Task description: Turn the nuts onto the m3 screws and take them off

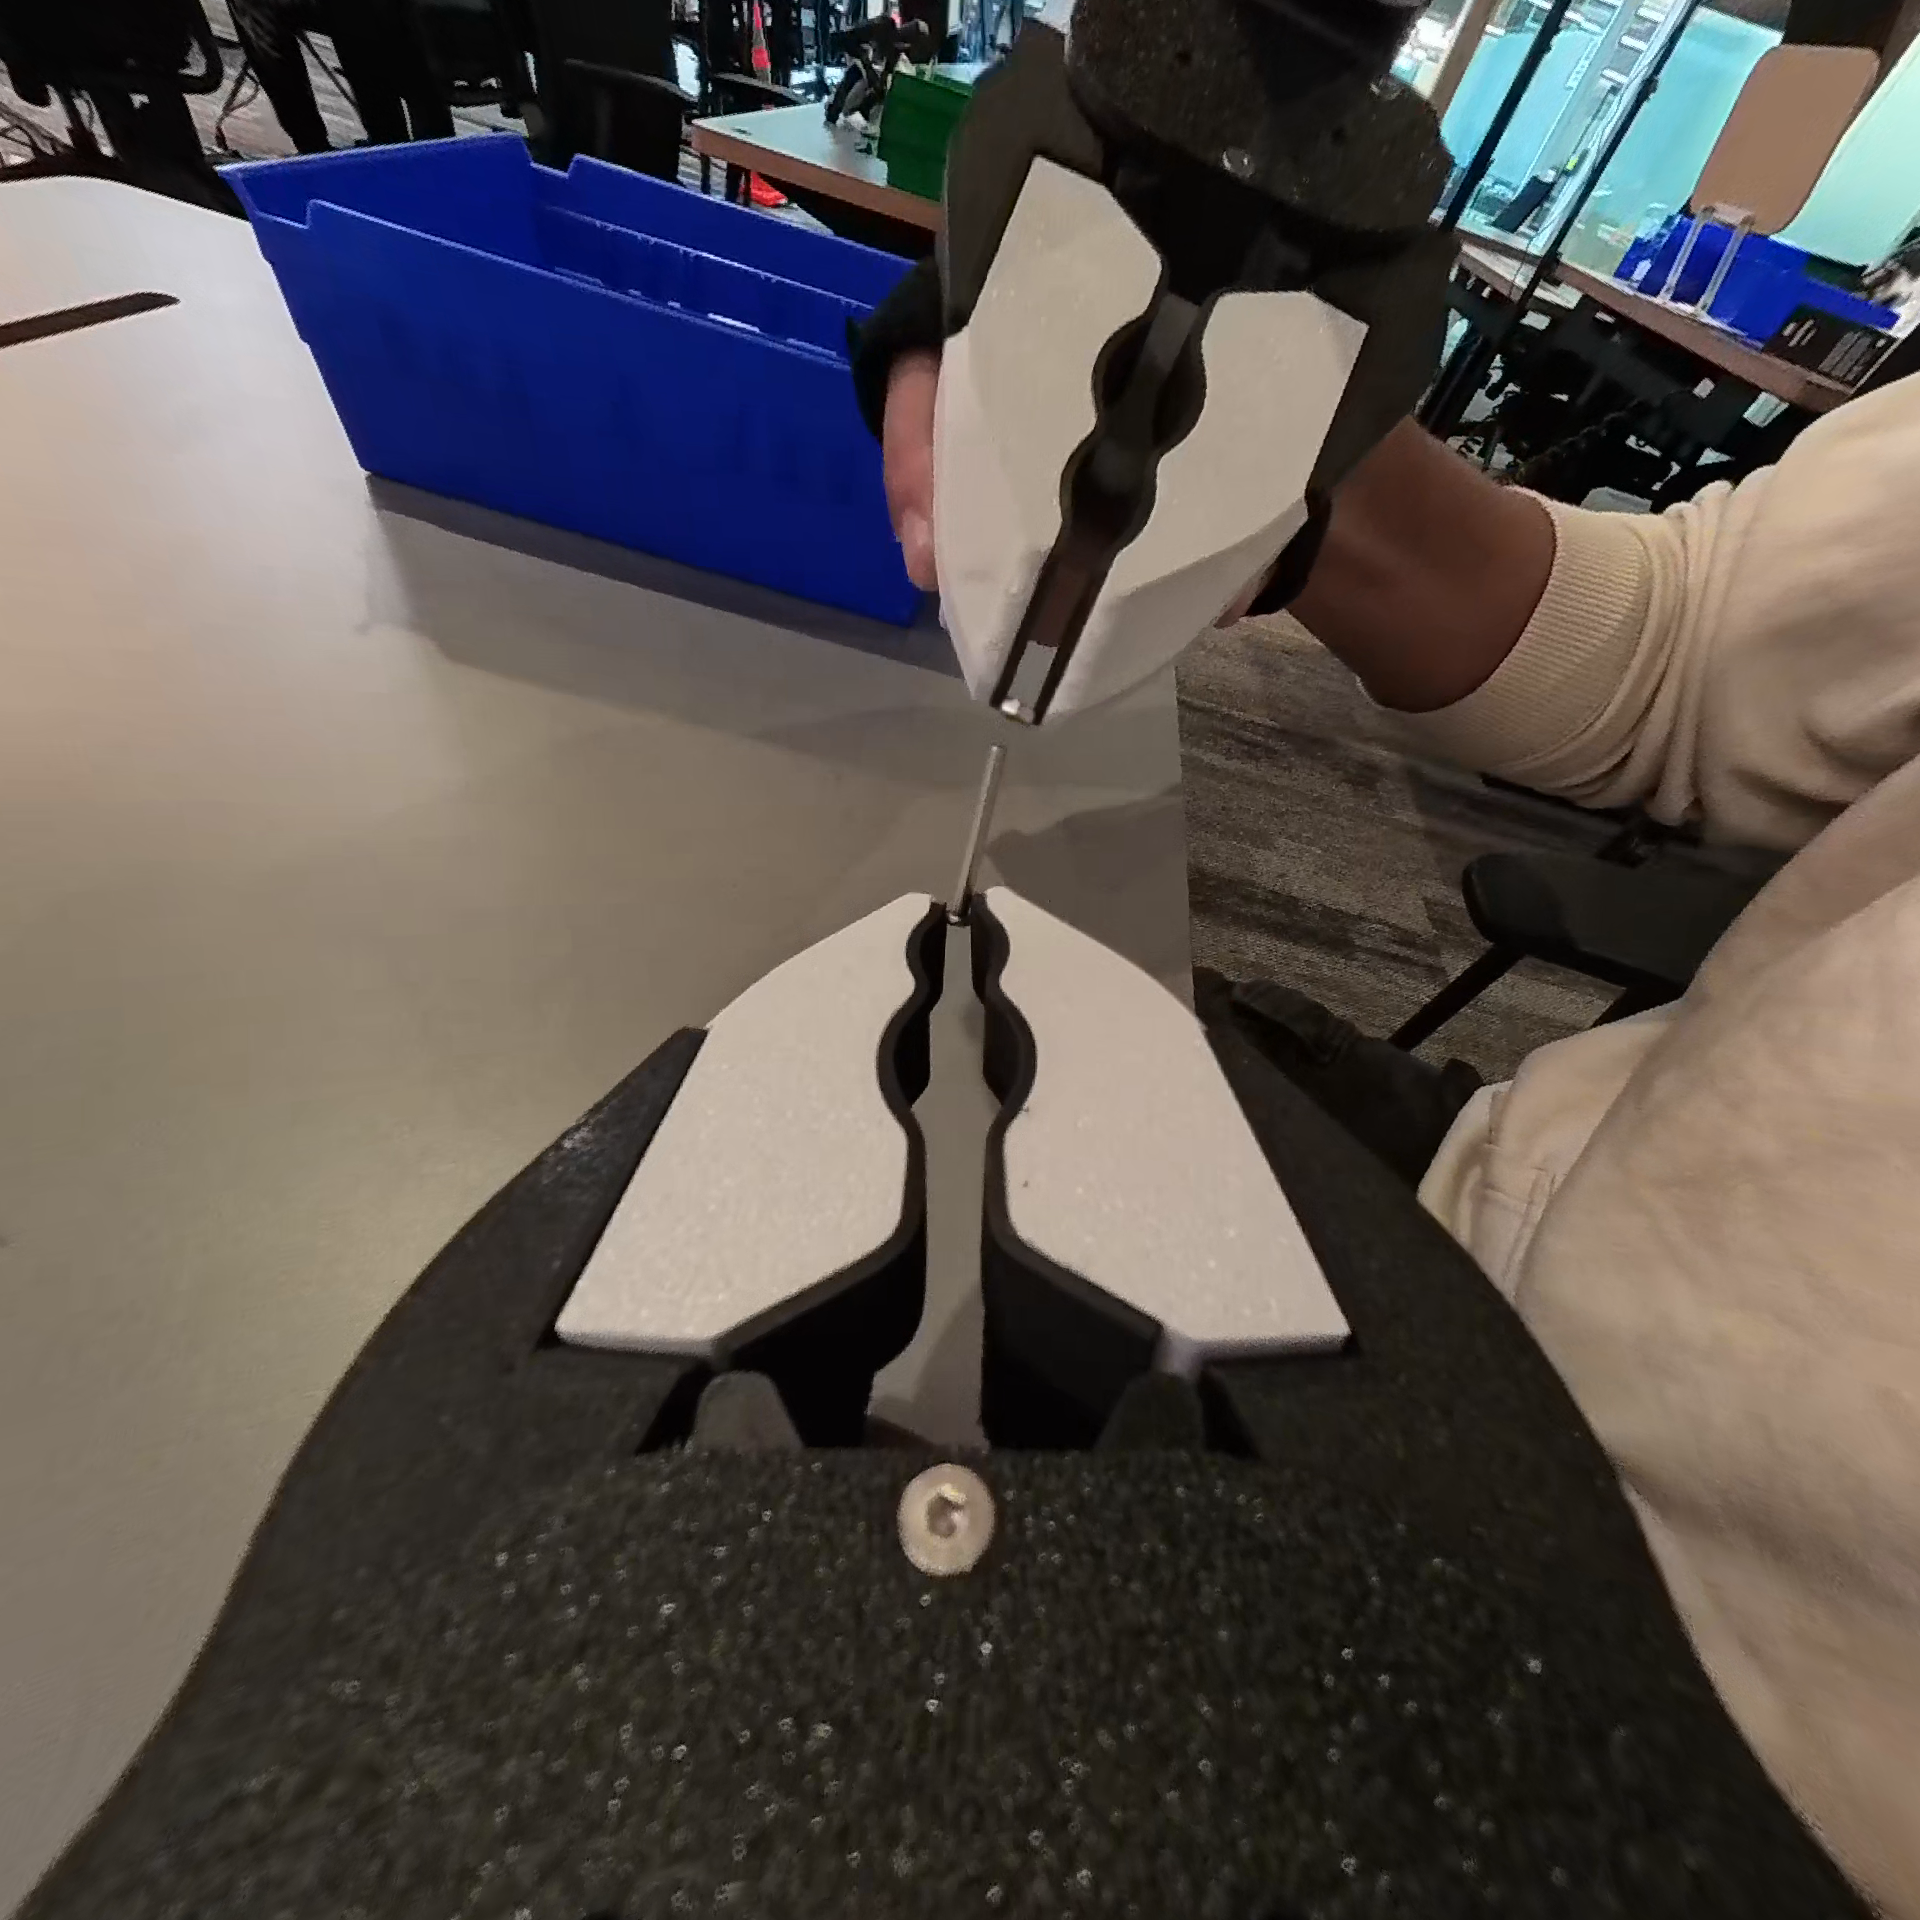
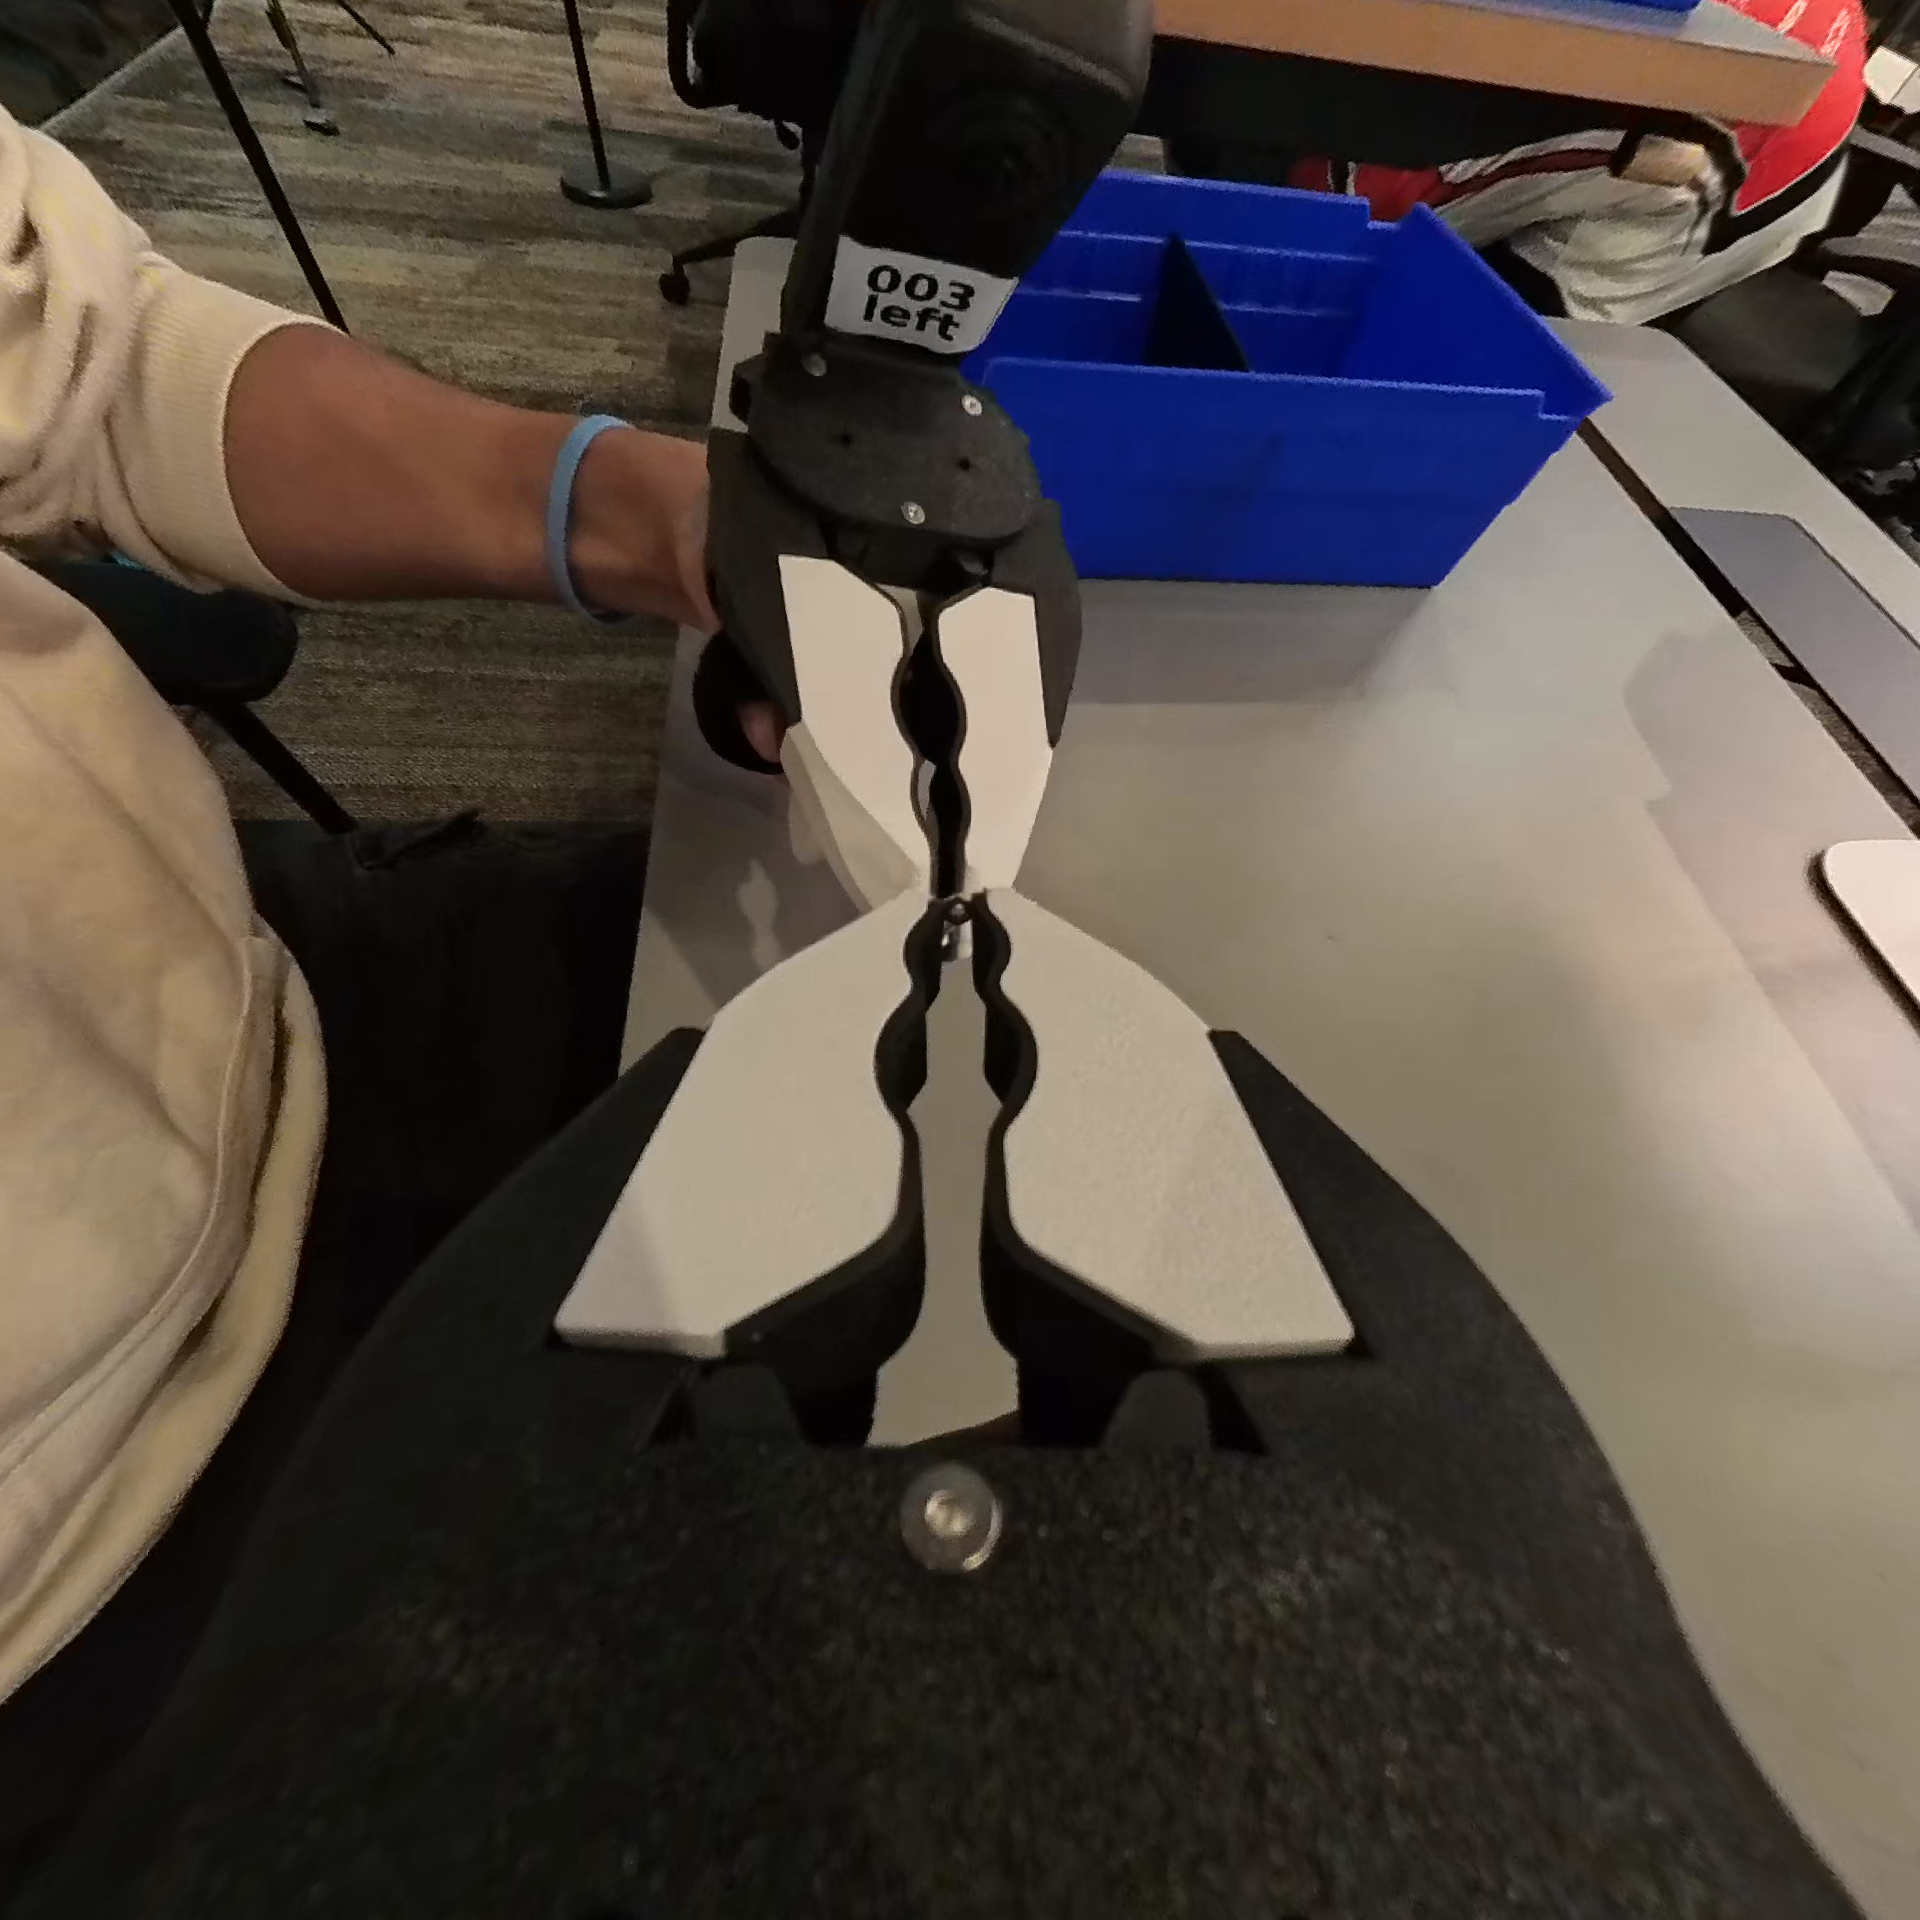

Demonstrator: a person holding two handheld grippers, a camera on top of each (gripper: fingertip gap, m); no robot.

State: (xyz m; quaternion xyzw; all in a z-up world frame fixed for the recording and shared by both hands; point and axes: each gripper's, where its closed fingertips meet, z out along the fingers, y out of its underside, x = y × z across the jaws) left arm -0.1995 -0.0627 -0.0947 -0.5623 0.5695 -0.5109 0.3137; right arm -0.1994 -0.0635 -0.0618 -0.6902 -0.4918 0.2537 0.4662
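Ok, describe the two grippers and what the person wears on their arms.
Both the left gripper and right gripper have white wavy-edged fingers on speckled black bodies; the left one carries a white label. Cream sleeves, pushed up; a blue wristband on the left wrist.

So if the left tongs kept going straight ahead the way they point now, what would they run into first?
The left tongs hold a screw pointing at the right tongs. The screw tip would likely meet the small nut pinched there first; a small gap shows, though depth is unclear.
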